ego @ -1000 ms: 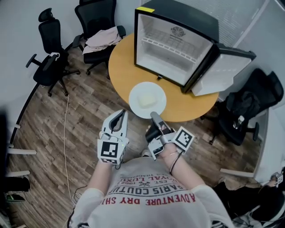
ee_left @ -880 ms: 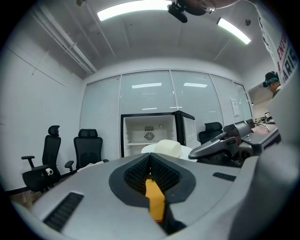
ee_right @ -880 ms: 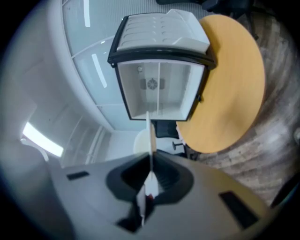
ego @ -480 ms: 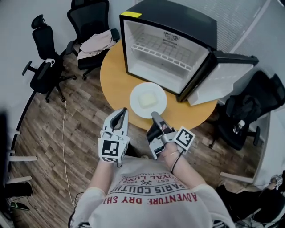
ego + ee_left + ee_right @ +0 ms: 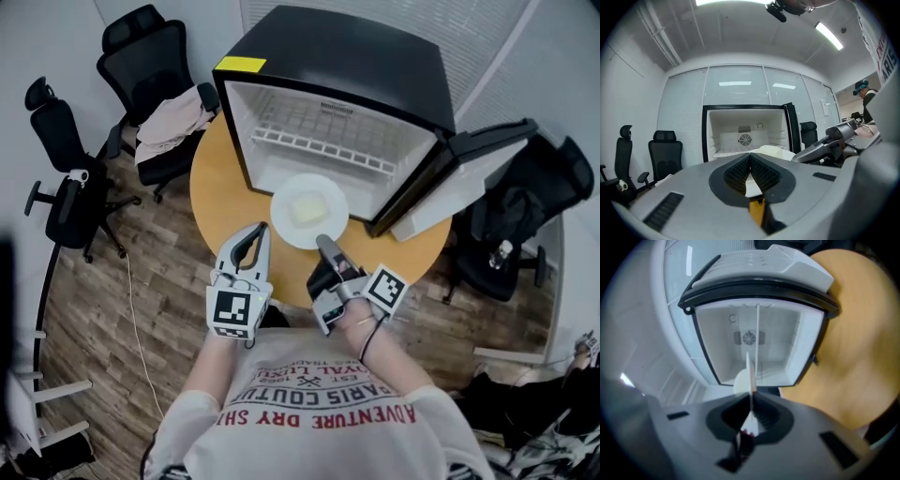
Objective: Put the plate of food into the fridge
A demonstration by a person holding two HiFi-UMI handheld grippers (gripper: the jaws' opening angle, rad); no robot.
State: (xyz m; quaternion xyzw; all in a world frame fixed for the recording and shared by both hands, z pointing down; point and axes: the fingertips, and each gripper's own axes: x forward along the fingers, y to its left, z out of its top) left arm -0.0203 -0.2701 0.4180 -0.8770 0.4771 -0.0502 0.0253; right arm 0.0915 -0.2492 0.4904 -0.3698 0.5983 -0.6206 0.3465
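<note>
Half done: your right gripper (image 5: 324, 246) pinches plate (image 5: 309, 211) rim tight, plate right at open fridge (image 5: 356, 66) mouth, not inside yet. Your left gripper (image 5: 251, 236) closed, holds nothing. Next: slide plate in.

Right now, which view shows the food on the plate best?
Head view: it looks down on the pale food centred on the plate. Right gripper view: plate edge-on, food a blur. Left gripper view: only a low side-on hump.
</note>
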